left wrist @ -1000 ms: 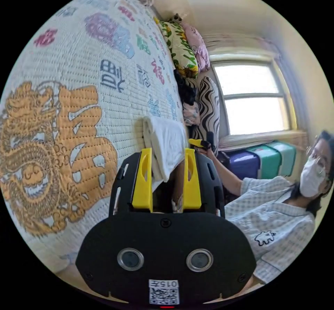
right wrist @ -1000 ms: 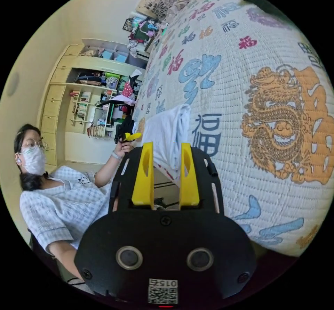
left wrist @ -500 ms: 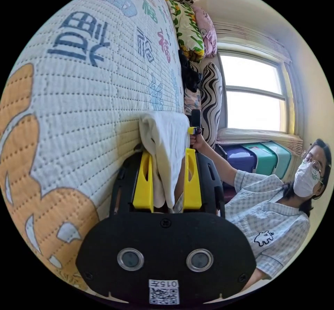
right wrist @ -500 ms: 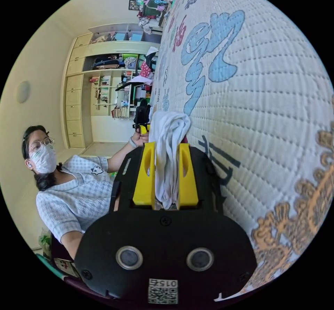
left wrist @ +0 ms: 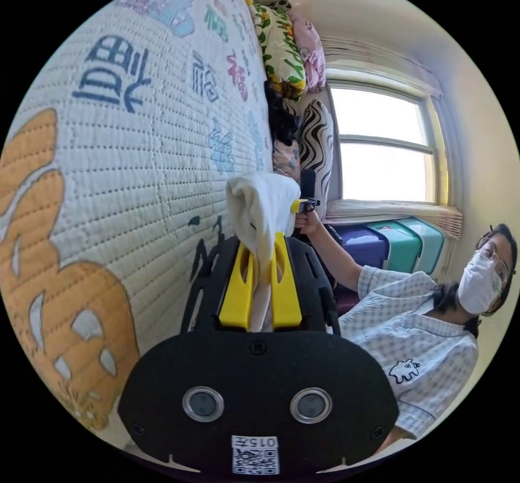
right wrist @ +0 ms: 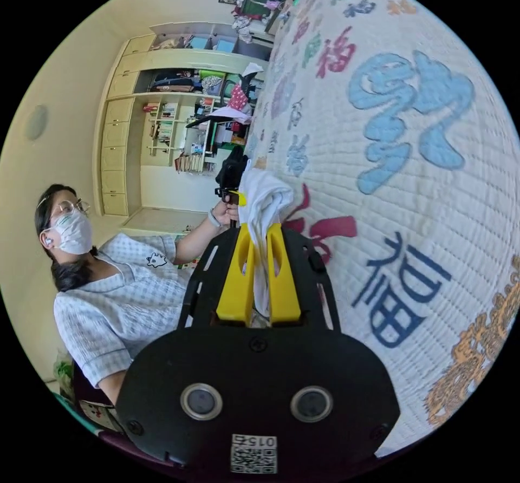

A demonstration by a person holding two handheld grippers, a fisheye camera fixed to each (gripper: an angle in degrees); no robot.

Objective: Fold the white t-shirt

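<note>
Both sets of jaws have closed up since half a second ago. Now the left hand-held gripper (left wrist: 261,239) is clamped tight on one end of the folded white t-shirt (left wrist: 264,207), cloth bunched up right past its tips. Same deal on the other end: the right hand-held gripper (right wrist: 258,231) pinches the t-shirt just ahead of itself. Shirt sits at the edge of the bed, against the quilted bedspread (right wrist: 401,169). Each gripper peeks in behind the shirt in the other's view.
</note>
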